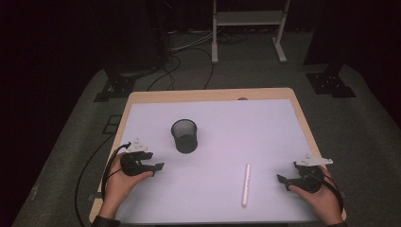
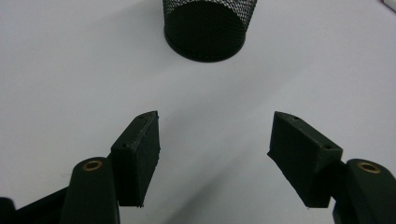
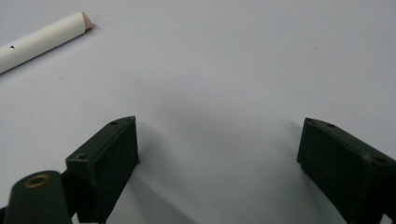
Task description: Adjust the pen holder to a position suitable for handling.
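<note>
A black mesh cup (image 1: 184,136) stands upright on the white mat (image 1: 246,127), left of the middle. A white pen (image 1: 246,184) lies on the mat toward the front right, pointing away from me. My left gripper (image 1: 154,163) is held at the front left, open and empty, aimed toward the cup. In the left gripper view the cup (image 2: 210,28) is straight ahead of the open left gripper (image 2: 215,116). My right gripper (image 1: 286,174) rests at the front right, open and empty. In the right gripper view one end of the pen (image 3: 42,39) lies off to the upper left of the right gripper (image 3: 219,120).
The mat covers a wooden table (image 1: 208,94) whose edges show at the back and sides. Beyond it, a white stand (image 1: 248,28), black stand feet (image 1: 118,85) and cables sit on the dark floor. Bare mat lies between the cup and the pen.
</note>
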The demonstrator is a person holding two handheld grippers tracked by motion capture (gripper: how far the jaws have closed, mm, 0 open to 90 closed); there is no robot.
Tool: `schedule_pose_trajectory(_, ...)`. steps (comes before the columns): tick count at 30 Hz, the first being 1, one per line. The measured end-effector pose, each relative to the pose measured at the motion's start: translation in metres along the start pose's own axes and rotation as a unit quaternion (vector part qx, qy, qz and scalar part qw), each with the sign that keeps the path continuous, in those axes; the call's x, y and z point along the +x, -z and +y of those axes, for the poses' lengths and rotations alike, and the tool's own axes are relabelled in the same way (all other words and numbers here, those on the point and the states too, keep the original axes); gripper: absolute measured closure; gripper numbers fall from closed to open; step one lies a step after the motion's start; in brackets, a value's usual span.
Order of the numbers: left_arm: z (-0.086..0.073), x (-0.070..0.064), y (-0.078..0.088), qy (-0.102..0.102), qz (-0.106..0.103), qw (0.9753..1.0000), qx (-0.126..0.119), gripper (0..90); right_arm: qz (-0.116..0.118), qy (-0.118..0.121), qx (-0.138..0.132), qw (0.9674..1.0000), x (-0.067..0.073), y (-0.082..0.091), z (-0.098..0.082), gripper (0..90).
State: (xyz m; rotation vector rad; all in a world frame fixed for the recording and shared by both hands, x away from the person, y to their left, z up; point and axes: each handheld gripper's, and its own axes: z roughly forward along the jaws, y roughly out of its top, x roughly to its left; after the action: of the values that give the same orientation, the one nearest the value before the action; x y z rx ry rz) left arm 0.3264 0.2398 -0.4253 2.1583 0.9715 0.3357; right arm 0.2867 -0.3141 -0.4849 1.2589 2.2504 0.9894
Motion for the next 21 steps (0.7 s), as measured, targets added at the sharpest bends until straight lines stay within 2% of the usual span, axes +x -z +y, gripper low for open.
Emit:
schedule_pose_trajectory(4, 0.006, 0.001, 0.0, 0.003, -0.001, 1.0, 0.006, 37.5, 0.0, 0.0, 0.0, 1.0, 0.0, 0.0, 0.0, 11.2)
schedule_pose_trajectory(21, 0.049, 0.011, 0.0, -0.001, 0.0, 0.9999, 0.011, 43.6, 0.0, 0.0, 0.0, 1.0, 0.0, 0.0, 0.0, 11.2)
